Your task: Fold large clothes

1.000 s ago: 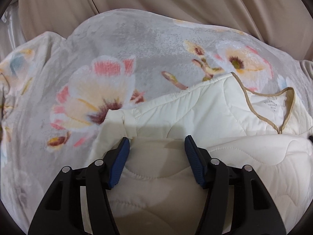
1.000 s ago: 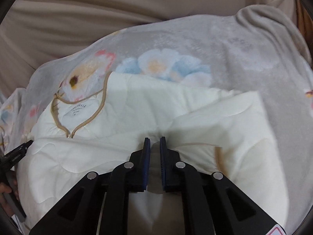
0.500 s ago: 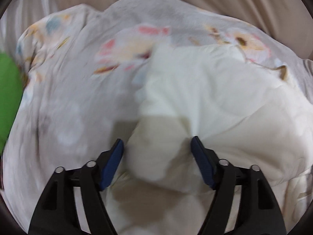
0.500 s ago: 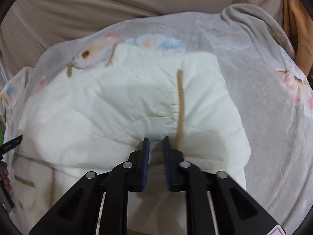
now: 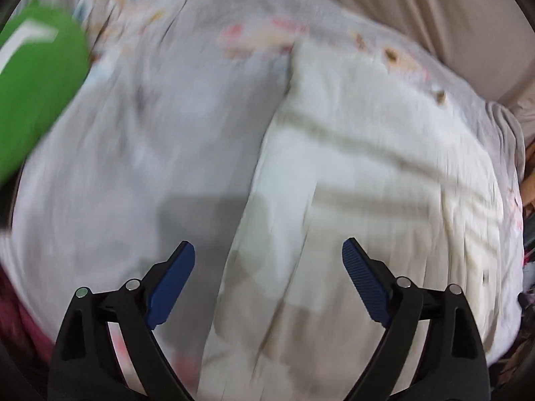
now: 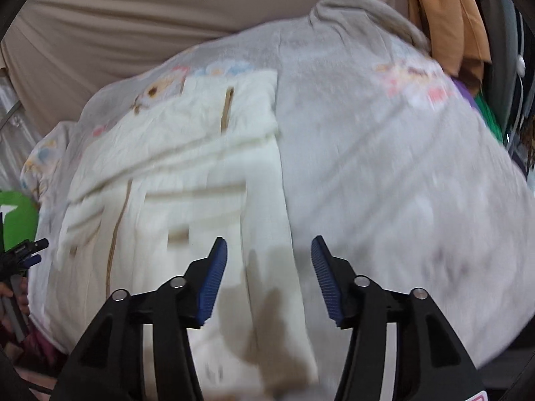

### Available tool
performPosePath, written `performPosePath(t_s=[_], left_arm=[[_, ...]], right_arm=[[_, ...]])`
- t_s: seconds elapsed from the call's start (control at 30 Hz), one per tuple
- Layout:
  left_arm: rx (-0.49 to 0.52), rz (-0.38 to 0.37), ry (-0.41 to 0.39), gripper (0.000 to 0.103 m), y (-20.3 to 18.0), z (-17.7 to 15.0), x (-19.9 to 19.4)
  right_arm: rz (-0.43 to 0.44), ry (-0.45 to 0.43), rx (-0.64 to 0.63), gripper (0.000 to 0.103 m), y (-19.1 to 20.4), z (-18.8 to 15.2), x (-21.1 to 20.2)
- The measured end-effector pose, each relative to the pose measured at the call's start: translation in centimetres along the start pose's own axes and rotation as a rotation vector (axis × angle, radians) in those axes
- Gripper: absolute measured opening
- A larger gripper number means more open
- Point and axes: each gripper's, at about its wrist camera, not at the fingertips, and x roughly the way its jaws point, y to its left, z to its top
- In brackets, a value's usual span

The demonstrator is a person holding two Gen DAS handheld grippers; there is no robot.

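A cream quilted garment (image 5: 367,173) with tan trim lies folded on a grey floral blanket (image 5: 150,127). In the right wrist view the garment (image 6: 187,180) fills the left half, its tan trim (image 6: 227,107) running lengthwise. My left gripper (image 5: 267,274) is open and empty, raised above the garment's left edge. My right gripper (image 6: 269,267) is open and empty, raised above the garment's right edge. Both views are blurred by motion.
The floral blanket (image 6: 384,173) covers the bed. Beige drapery (image 6: 150,16) hangs behind. A green object (image 5: 36,87) sits at the far left. Orange cloth (image 6: 448,16) and clutter lie at the right edge. The other gripper (image 6: 20,257) shows at the left edge.
My right gripper has opened and let go of the garment. Both grippers have pulled back and up from it. The garment now lies folded lengthwise.
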Motion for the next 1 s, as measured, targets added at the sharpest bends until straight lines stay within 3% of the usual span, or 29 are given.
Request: performPosePath(t_s=[0.17, 0.33, 0.47, 0.53, 0.57, 0.6, 0.73, 1.0], left_arm=[[-0.134, -0.036, 0.118, 0.088, 3.2, -6.0, -0.1], [-0.211, -0.079, 0.158, 0.088, 3.7, -8.0, 1.2], [-0.234, -0.134, 0.170, 0.068, 3.5, -7.9, 1.8], [-0.212, -0.162, 0.173, 0.047, 2.8, -7.8, 1.6], [-0.200, -0.174, 0.175, 0.031, 2.5, -7.7, 1.4], [-0.184, -0.178, 0.170, 0.022, 2.1, -7.6, 0.9], [-0.150, -0.217, 0.110, 0.013, 0.9, -6.6, -2.3], [-0.107, -0.326, -0.081, 0.008, -1.0, -3.7, -14.0]], right_arm=[[0.004, 0.132, 0.120, 0.061, -2.3, -7.1, -0.4], [0.050, 0.162, 0.200, 0.061, -2.4, -9.2, 1.2], [0.091, 0.159, 0.229, 0.061, -1.7, -8.8, 2.4], [0.093, 0.161, 0.233, 0.053, -1.3, -8.6, 2.9], [0.102, 0.161, 0.231, 0.027, -1.2, -8.5, 3.0], [0.116, 0.165, 0.230, 0.007, -1.1, -8.4, 3.0], [0.149, 0.100, 0.218, 0.005, -0.7, -7.6, 1.1], [0.246, -0.091, 0.128, 0.003, 1.3, -3.6, -8.8]])
